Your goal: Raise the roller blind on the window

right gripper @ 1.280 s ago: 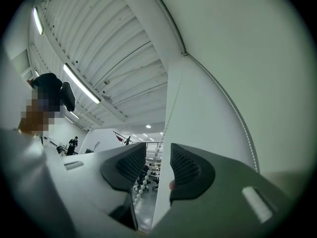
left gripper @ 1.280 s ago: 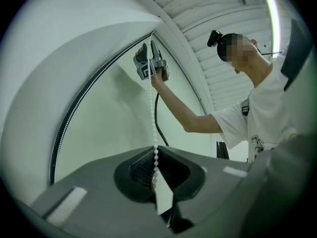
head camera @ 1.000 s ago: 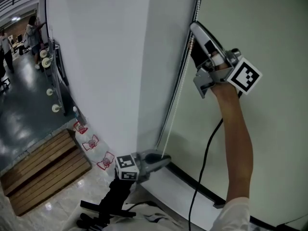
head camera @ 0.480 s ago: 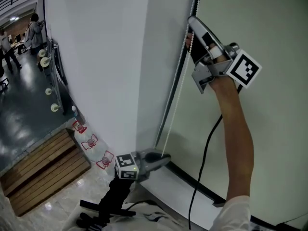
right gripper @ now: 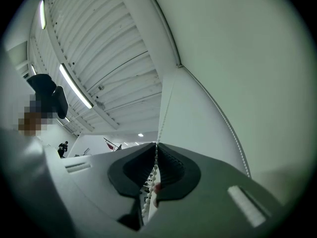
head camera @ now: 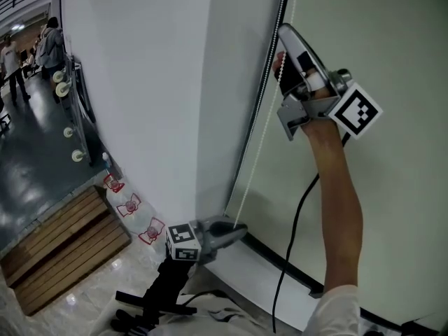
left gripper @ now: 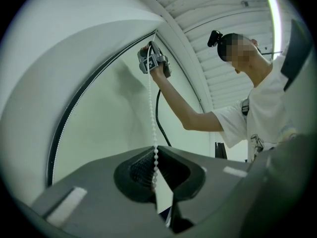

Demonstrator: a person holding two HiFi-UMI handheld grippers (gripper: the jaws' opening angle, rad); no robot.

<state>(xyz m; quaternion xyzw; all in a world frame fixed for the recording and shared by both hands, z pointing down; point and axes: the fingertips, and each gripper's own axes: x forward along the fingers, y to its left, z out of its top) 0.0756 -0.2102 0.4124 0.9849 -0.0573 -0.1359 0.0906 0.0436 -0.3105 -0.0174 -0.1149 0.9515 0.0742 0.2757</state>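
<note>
1. The bead chain (head camera: 253, 156) hangs just beside the left edge of the roller blind (head camera: 392, 40). Its long axis runs up and down the window. In the head view it reads as a slant from upper right to lower left.
2. The right gripper (head camera: 282, 32) is held high and points up along the chain. Its jaws have just been closing and now pinch the chain, with the beads running down between the pads in the right gripper view. Above the jaws the chain carries on upward.
3. The left gripper (head camera: 241, 229) sits low, at the foot of the visible chain and near the blind's lower left corner. Its jaws are closed on the chain (the left gripper view shows the beads coming straight out of the pads and up to the other gripper).
4. Between the two grippers the chain shows as one straight line.
5. A dark frame strip (head camera: 269, 68) runs parallel to the chain, just to its left, between the white wall (head camera: 140, 82) and the blind. A dark bar (head camera: 294, 277) lines the blind's bottom edge just right of the left gripper, with a white ledge (head camera: 234, 271) below it.
6. To the right of the chain lies the flat face of the blind. Only the person's forearm (head camera: 339, 187) and a black cable (head camera: 294, 229) are in front of it, both apart from the chain. On the left the wall is close. A wooden platform (head camera: 63, 247) lies on the floor, well apart.
</note>
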